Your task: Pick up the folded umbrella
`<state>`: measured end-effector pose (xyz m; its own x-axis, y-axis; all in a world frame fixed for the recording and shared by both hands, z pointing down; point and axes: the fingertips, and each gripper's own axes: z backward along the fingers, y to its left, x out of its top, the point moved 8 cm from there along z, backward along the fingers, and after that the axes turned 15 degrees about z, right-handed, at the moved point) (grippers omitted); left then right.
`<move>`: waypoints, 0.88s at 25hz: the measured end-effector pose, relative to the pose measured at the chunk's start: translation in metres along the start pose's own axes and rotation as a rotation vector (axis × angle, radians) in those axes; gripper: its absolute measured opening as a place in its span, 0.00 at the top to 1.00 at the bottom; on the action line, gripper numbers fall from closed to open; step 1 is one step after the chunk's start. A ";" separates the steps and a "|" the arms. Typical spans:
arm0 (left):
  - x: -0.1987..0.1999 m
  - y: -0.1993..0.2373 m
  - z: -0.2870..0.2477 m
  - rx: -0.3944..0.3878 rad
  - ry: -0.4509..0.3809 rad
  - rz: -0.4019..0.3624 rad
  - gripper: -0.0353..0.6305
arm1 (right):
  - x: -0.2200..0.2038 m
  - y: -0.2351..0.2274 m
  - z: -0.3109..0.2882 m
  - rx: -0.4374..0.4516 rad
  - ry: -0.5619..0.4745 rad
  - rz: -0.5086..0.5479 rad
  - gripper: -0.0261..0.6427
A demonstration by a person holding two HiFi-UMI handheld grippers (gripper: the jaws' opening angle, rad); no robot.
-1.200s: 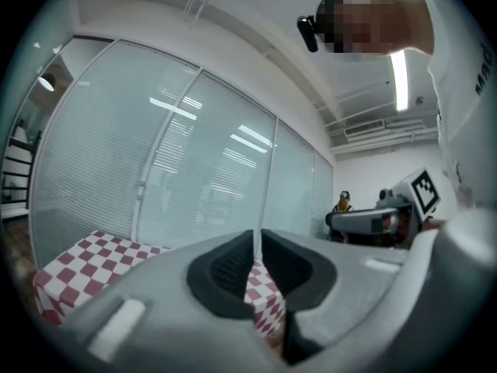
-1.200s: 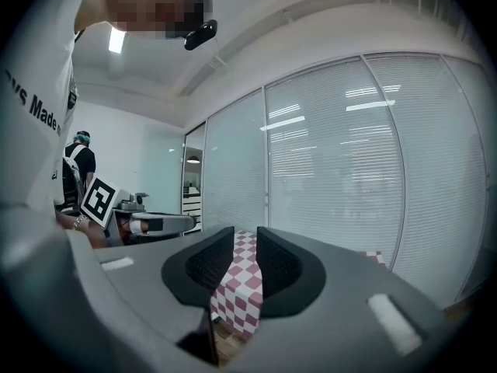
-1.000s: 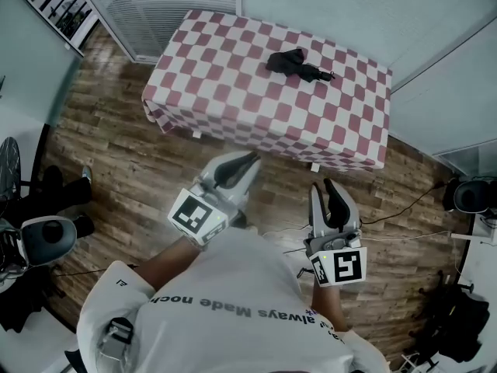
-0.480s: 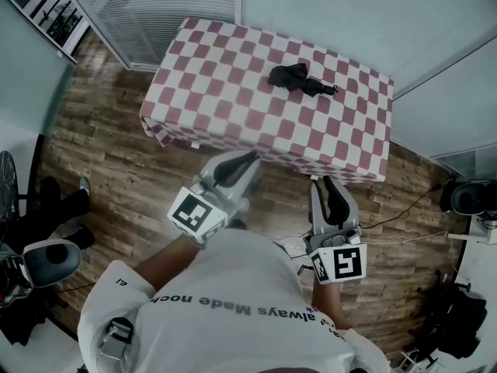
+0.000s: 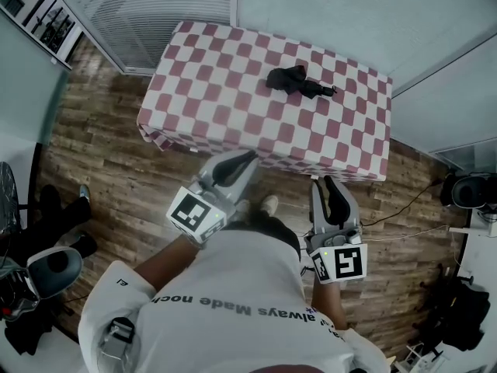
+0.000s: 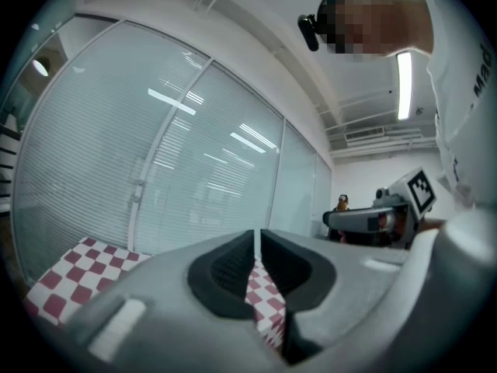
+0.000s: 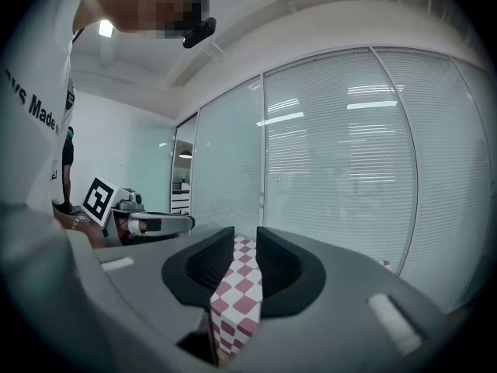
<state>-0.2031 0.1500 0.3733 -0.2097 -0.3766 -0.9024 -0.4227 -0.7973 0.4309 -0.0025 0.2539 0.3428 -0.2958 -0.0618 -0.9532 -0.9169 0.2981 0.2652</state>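
**A:** Where did the folded umbrella (image 5: 299, 81) lie?

**B:** On the table (image 5: 233, 107), toward the far right of its top and clear of every edge. It was black, with rumpled fabric bunched toward the table's left and a thin stiff end poking toward its right.

**A:** The claws?

**B:** Both were short of the table's near edge, above the floor. The left gripper (image 5: 242, 162) had its jaws together with nothing between them. The right gripper (image 5: 326, 183) had its jaws all but together, a sliver of gap, empty.

**A:** How would it handle?

**B:** Judged light. The loose fabric was probably soft and slippery and apt to bunch, with a stiff core inside. The best hold was likely across the thick middle, where cloth wraps the shaft, not the thin end.
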 end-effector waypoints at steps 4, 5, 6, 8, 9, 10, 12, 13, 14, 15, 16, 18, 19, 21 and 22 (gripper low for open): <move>-0.001 0.004 -0.010 -0.006 0.009 0.003 0.91 | -0.004 -0.007 -0.004 -0.008 0.006 -0.004 0.83; -0.001 0.004 -0.012 -0.008 0.008 0.004 0.91 | -0.006 -0.009 -0.005 -0.010 0.008 -0.006 0.83; -0.001 0.005 -0.014 -0.009 0.007 0.004 0.91 | -0.007 -0.010 -0.006 -0.010 0.009 -0.007 0.83; 0.001 0.007 -0.019 -0.010 0.007 0.002 0.91 | -0.007 -0.014 -0.010 -0.011 0.008 -0.007 0.83; 0.001 0.008 -0.022 -0.010 0.007 0.001 0.91 | -0.007 -0.016 -0.012 -0.011 0.006 -0.006 0.83; 0.002 0.009 -0.025 -0.009 0.007 0.000 0.91 | -0.008 -0.019 -0.014 -0.011 0.005 -0.004 0.83; 0.002 0.012 -0.032 -0.007 0.006 0.000 0.91 | -0.010 -0.025 -0.018 -0.010 0.004 -0.004 0.83; 0.002 0.013 -0.036 -0.006 0.006 0.002 0.91 | -0.012 -0.029 -0.020 -0.009 0.004 -0.006 0.83; 0.003 0.015 -0.041 -0.005 0.006 0.003 0.91 | -0.014 -0.034 -0.023 -0.008 0.004 -0.007 0.83; 0.003 0.017 -0.047 -0.003 0.008 0.004 0.91 | -0.015 -0.039 -0.026 -0.007 0.004 -0.009 0.83; 0.004 0.019 -0.053 -0.002 0.010 0.004 0.91 | -0.016 -0.045 -0.030 -0.007 0.005 -0.011 0.83; 0.005 0.024 -0.067 0.002 0.013 0.004 0.91 | -0.018 -0.057 -0.038 -0.005 0.005 -0.014 0.83; 0.006 0.026 -0.074 0.004 0.014 0.004 0.91 | -0.020 -0.064 -0.042 -0.003 0.005 -0.016 0.83; 0.008 0.031 -0.089 0.010 0.015 0.004 0.91 | -0.023 -0.078 -0.051 0.002 0.003 -0.019 0.83; 0.009 0.033 -0.096 0.012 0.015 0.003 0.91 | -0.025 -0.085 -0.055 0.004 0.002 -0.019 0.83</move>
<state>-0.1341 0.0751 0.3783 -0.1974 -0.3864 -0.9009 -0.4326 -0.7904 0.4338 0.0679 0.1776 0.3518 -0.2787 -0.0694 -0.9579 -0.9214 0.3007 0.2463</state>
